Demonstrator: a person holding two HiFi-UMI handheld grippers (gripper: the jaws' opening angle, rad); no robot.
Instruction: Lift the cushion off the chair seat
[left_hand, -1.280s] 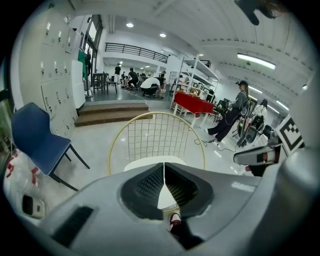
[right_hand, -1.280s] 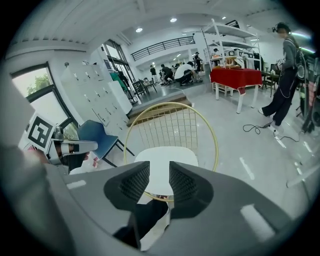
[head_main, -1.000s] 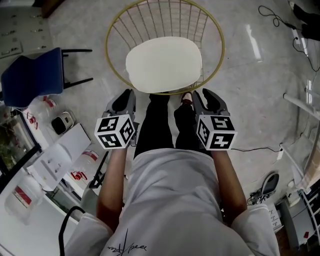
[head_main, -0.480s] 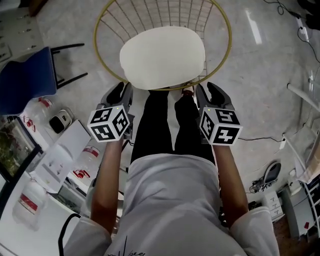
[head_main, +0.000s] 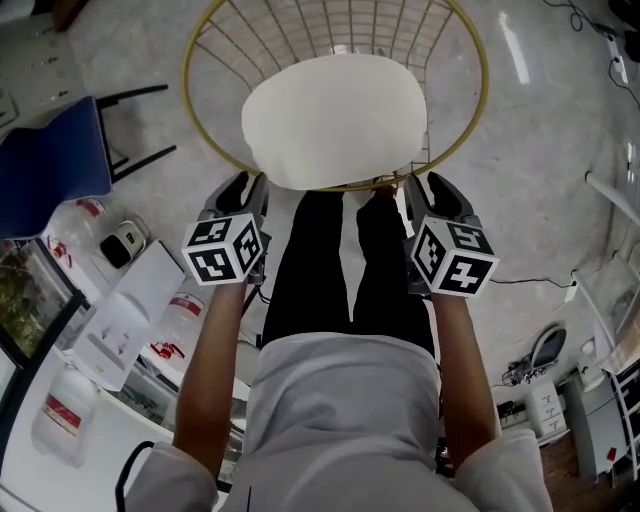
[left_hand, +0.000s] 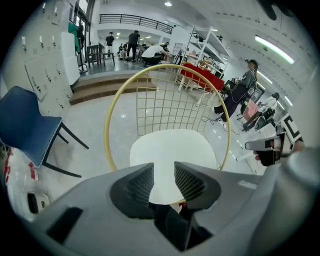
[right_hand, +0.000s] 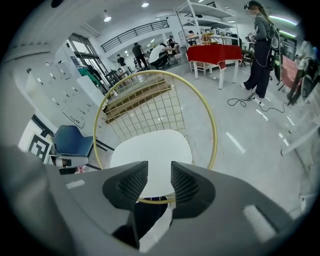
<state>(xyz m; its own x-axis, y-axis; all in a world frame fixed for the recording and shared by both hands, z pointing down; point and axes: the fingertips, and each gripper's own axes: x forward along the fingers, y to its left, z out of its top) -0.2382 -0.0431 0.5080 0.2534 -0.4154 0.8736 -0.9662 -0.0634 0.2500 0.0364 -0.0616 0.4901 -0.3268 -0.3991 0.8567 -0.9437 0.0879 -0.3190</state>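
Note:
A cream oval cushion (head_main: 335, 120) lies on the seat of a round gold wire chair (head_main: 190, 110). My left gripper (head_main: 245, 188) hangs just short of the cushion's front left edge, my right gripper (head_main: 430, 190) just short of its front right edge. Neither touches it. In the left gripper view the cushion (left_hand: 170, 150) lies beyond the left gripper (left_hand: 164, 180), whose jaws are opening with nothing between them. In the right gripper view the cushion (right_hand: 150, 150) shows past the right gripper (right_hand: 155, 180), also opening and empty.
The person's legs in black trousers (head_main: 340, 260) stand between the grippers at the chair's front. A blue chair (head_main: 50, 165) stands at the left, a white table (head_main: 60, 470) with bottles at the lower left. A cable (head_main: 520, 280) crosses the floor at the right.
Both grippers have sunk and come closer to the cushion's front edge. The chair and cushion now look larger in the head view.

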